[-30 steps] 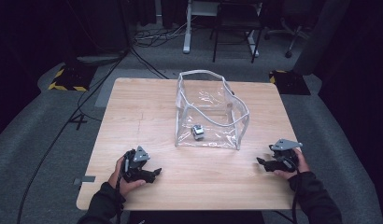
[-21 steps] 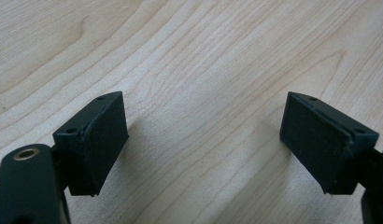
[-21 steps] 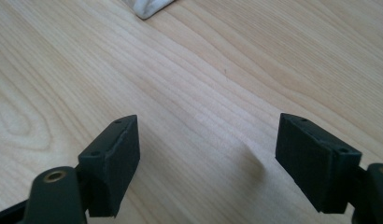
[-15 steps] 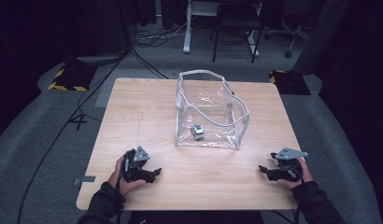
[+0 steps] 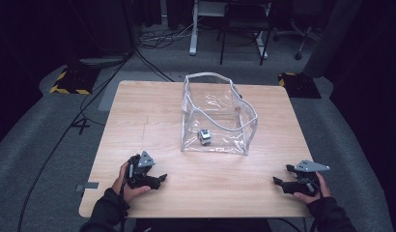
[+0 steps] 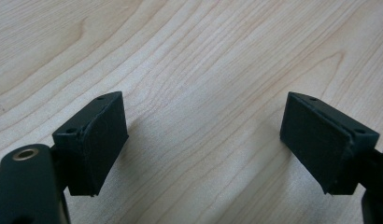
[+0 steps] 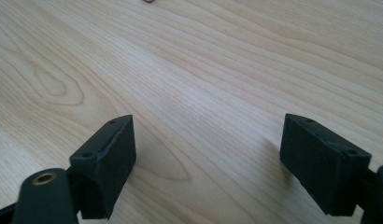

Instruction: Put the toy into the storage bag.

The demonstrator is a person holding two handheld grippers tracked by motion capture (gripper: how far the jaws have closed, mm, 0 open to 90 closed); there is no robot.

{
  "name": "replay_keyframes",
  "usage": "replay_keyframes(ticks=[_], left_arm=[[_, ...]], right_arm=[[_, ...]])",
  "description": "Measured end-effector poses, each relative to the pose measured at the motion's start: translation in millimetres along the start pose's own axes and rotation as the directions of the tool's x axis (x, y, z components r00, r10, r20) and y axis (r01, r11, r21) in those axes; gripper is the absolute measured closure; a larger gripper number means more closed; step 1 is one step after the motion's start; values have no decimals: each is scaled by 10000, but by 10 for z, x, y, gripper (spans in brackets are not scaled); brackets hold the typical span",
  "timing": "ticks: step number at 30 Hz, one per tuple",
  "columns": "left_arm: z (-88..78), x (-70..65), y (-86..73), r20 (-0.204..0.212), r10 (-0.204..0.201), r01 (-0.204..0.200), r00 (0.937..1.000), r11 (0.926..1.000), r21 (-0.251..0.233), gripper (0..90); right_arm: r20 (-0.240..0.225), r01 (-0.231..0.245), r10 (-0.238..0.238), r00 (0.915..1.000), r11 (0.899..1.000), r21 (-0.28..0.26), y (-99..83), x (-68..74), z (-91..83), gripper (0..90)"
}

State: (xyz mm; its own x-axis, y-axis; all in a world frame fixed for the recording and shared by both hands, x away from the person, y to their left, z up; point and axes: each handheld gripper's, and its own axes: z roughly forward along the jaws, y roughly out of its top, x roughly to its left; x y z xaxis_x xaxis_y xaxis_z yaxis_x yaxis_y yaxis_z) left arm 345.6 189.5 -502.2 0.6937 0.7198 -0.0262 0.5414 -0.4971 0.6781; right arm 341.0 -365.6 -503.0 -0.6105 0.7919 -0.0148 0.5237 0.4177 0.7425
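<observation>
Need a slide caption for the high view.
Both open claws, left and right, rest near the table's front edge; clear bag sits mid-table.

The right gripper (image 5: 283, 184) has slid along the table (image 5: 148, 121) toward its near right corner and dropped a little lower, ending closer to the front edge than a second ago. Its jaws have just been opening, and they stand wide apart over bare wood with nothing between them.
</observation>
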Motion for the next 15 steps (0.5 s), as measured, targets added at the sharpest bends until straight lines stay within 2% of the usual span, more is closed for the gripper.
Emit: replay_keyframes(ticks=[4,15], left_arm=[[0,-1,0,-2,-4,4,10000,10000,-3,152],[2,-7,-7,-31,-39,38,10000,10000,-61,153]], right_arm=[[76,-151,151,9999,9999,-34,-28,-1,-27,179],[119,-114,114,9999,9999,-11,-79,-16,-83,179]])
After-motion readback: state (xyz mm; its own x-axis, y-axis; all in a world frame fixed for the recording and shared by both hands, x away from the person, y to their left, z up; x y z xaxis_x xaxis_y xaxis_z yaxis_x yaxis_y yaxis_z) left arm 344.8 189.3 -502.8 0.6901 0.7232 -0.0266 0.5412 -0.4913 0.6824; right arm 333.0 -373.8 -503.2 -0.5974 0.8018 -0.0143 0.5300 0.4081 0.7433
